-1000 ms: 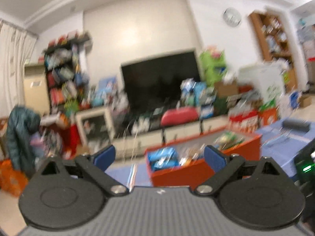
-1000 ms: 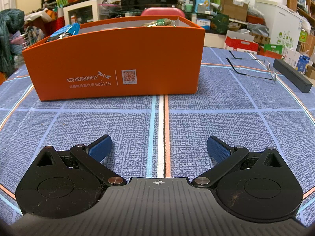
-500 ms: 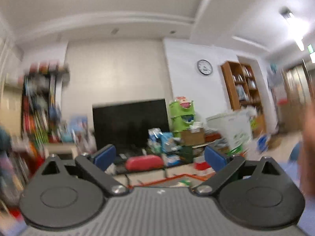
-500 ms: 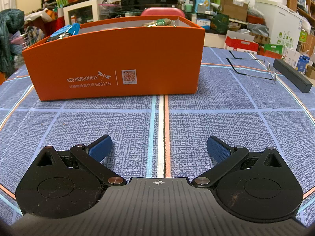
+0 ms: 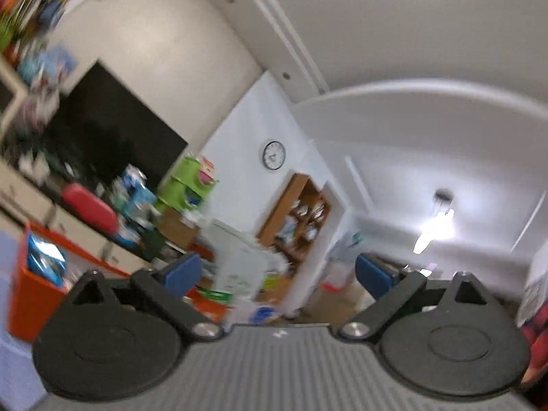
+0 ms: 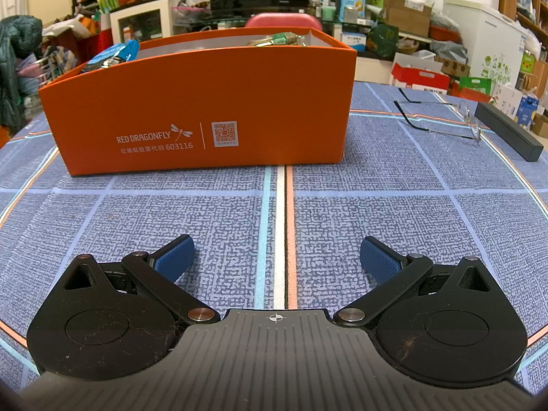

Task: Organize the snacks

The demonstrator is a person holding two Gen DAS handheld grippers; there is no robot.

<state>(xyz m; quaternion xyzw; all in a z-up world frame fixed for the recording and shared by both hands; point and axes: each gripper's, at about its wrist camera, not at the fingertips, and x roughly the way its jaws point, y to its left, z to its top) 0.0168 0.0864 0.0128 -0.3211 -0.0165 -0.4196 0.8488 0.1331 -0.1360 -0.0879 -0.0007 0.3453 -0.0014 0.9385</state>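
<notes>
An orange box (image 6: 205,102) marked RED DRAGONFLY stands on the blue patterned tablecloth (image 6: 376,205) in the right wrist view. Snack packets show over its rim: blue ones (image 6: 116,54) at the left, green ones (image 6: 277,39) at the right. My right gripper (image 6: 276,257) is open and empty, resting low on the cloth in front of the box. My left gripper (image 5: 274,270) is open and empty, raised and tilted, facing the room and ceiling. The orange box (image 5: 27,294) with a blue packet (image 5: 44,260) shows at the far left of the blurred left wrist view.
A pair of glasses (image 6: 441,120) and a long black case (image 6: 507,130) lie on the cloth at the right. Behind the table are a red chair back (image 6: 281,20), a TV and cluttered shelves.
My left gripper has swung upward and rolled, so its view turned from the box to the wall and ceiling. The right gripper has not moved.
</notes>
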